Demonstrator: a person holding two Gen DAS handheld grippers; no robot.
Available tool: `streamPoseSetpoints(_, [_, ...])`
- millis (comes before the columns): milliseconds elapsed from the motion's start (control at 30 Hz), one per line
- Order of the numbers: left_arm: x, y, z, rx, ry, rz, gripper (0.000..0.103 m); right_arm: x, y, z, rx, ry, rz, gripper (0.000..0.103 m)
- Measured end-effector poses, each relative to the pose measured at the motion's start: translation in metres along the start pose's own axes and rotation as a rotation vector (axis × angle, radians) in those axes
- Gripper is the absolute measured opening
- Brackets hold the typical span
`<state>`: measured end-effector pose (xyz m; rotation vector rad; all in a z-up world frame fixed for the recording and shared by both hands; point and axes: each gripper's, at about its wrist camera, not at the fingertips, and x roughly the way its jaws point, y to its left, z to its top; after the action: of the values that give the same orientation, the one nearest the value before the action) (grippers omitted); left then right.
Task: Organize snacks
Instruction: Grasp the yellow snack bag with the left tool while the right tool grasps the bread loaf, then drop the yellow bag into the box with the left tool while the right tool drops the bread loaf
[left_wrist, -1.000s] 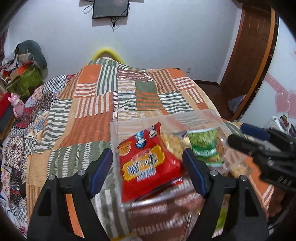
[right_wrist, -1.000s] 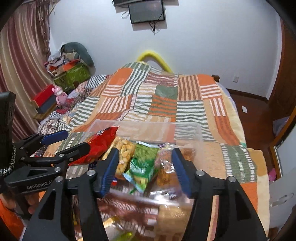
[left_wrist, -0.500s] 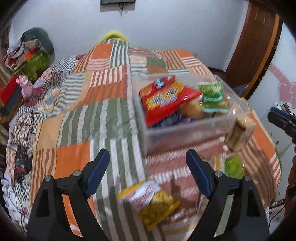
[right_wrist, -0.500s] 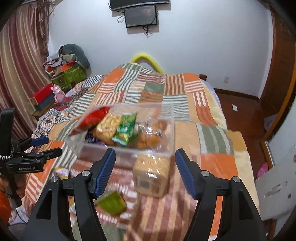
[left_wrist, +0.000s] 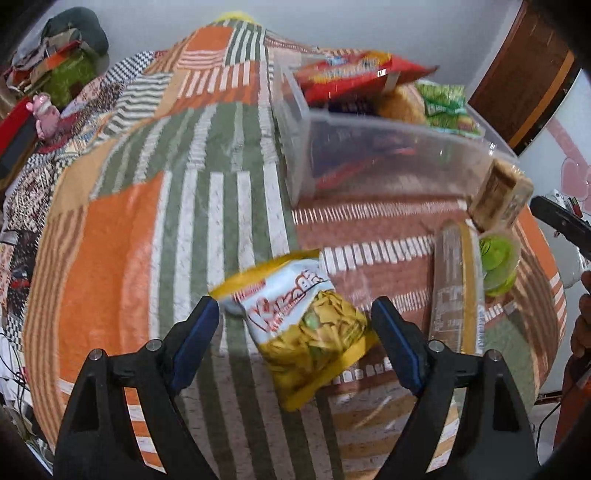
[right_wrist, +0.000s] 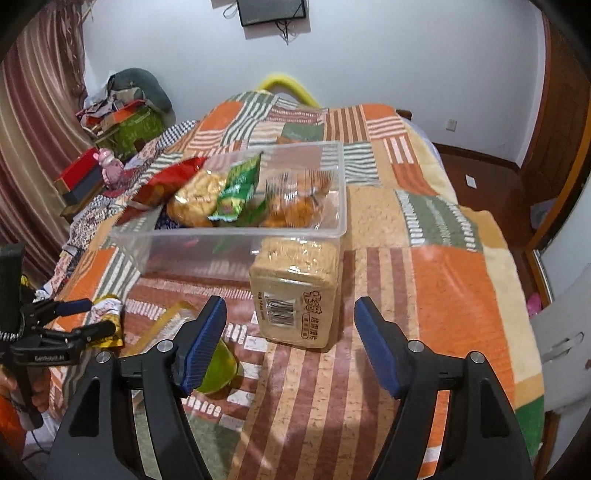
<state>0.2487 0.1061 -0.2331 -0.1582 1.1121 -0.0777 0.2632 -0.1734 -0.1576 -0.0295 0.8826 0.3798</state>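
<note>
The clear box (right_wrist: 236, 236) on the bed already holds four snack bags. Four more wait outside. My left gripper (left_wrist: 295, 334) is spread around the yellow chip bag (left_wrist: 299, 325); my right gripper (right_wrist: 290, 338) is spread before the cracker pack (right_wrist: 295, 291).

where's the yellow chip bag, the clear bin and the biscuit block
yellow chip bag (left_wrist: 303, 325): left wrist view, middle of its printed front.
clear bin (right_wrist: 236, 243): right wrist view, bare near wall.
biscuit block (right_wrist: 295, 295): right wrist view, wrapped front face above the barcode.
</note>
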Motion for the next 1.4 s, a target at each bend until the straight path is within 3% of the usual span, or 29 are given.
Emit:
streamPoseSetpoints(233, [0.015, 0.004, -0.004, -0.038, -0.029, -0.020, 0.081, 0.018, -0.002, 0.001, 0.034, 0.025, 0.001, 0.069])
streamPoseSetpoints(433, [0.015, 0.010, 0.001, -0.024, -0.057, -0.025, 0.056, 0.030, 0.000, 0.001, 0.053, 0.057, 0.014, 0.069])
streamPoseSetpoints(633, [0.014, 0.016, 0.004, -0.039, -0.061, -0.033, 0.054, 0.035, 0.000, 0.000, 0.059, 0.053, -0.004, 0.067])
streamPoseSetpoints(700, [0.014, 0.016, 0.004, -0.043, -0.062, -0.032, 0.054, 0.036, -0.003, 0.001, 0.066, 0.050, -0.012, 0.056])
streamPoseSetpoints(800, [0.010, 0.016, 0.005, -0.049, -0.067, -0.031, 0.054, 0.031, -0.006, 0.001, 0.072, 0.045, -0.006, 0.053])
streamPoseSetpoints(1033, [-0.013, 0.012, 0.013, -0.040, -0.112, -0.030, 0.054, 0.014, -0.008, -0.003, 0.060, 0.018, -0.005, 0.053])
streamPoseSetpoints(1400, [-0.063, -0.005, 0.050, 0.006, -0.242, -0.040, 0.054, -0.028, -0.002, 0.019, 0.048, -0.092, 0.015, 0.053])
